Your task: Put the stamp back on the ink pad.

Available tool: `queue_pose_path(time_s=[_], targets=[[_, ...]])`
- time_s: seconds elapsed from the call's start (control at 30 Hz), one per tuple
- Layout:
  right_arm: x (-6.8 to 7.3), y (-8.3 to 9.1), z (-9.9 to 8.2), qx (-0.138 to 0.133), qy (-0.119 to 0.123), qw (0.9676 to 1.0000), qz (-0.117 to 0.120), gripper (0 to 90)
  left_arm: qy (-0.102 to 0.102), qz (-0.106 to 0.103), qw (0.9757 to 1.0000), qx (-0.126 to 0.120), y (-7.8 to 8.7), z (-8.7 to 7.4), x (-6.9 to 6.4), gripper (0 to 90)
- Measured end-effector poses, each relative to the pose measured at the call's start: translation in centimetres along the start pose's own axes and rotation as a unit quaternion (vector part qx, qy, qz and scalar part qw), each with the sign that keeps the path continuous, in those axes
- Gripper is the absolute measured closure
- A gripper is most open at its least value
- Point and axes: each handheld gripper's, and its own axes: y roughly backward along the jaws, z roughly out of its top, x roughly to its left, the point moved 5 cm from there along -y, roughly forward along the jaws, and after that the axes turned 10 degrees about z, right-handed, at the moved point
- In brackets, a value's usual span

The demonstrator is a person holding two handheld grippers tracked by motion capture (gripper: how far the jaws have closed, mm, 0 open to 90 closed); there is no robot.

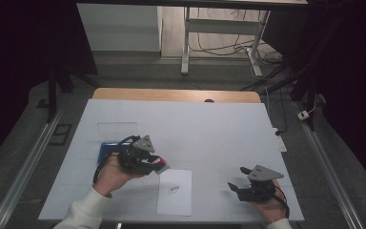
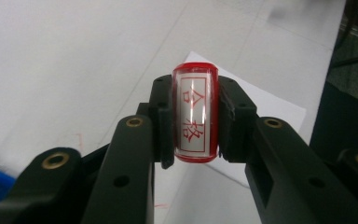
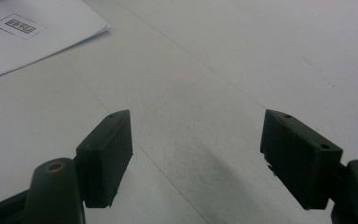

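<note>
Red stamp pinched in the left gripper (image 2: 196, 116) above the table (image 1: 209, 124)

The stamp (image 2: 195, 114) is showing a red rim and a white face with red characters; it is hovering beside the paper sheet (image 1: 176, 200); the right gripper (image 3: 196, 158) is resting with jaws spread wide, holding nothing.

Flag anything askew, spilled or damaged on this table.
Nothing stands out. The left gripper holds the red stamp squarely, the paper sheet lies flat, and the right gripper is open over bare table.
</note>
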Motion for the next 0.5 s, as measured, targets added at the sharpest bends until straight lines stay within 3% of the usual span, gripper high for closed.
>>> queue_pose_path(time_s=[0.5], targets=[[0.0,0.1,0.0,0.002,0.003,1.0,-0.001,24.5,0.052,0.041,0.9977,-0.015,1.8,-2.2,4.0,70.1]])
